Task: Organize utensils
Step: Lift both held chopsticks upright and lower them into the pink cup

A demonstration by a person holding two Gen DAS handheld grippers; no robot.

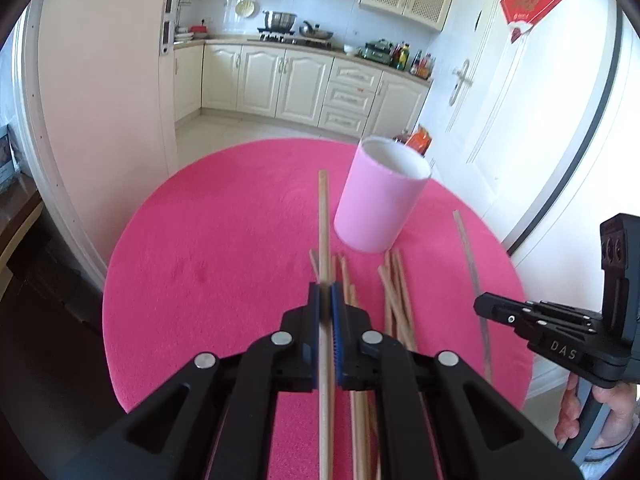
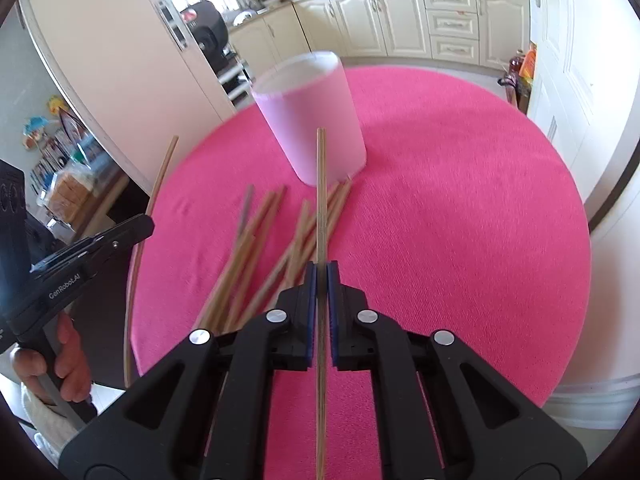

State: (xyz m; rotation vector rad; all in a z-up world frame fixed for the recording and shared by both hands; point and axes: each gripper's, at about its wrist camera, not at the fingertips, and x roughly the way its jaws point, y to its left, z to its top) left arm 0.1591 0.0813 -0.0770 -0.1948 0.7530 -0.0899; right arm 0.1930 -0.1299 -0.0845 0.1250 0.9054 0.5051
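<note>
Wooden chopsticks (image 1: 325,216) (image 2: 321,184) are being clamped lengthwise by left gripper (image 1: 330,292) and right gripper (image 2: 321,272), readying tips for the pink cylindrical holder (image 1: 380,196).

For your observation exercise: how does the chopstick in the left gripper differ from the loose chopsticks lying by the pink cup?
The held chopstick is clamped in the left gripper, lifted off the table; the loose chopsticks lie flat on the pink tablecloth. The held one stands alone; the loose ones overlap in a pile. All are plain wood and outside the pink cup.
</note>
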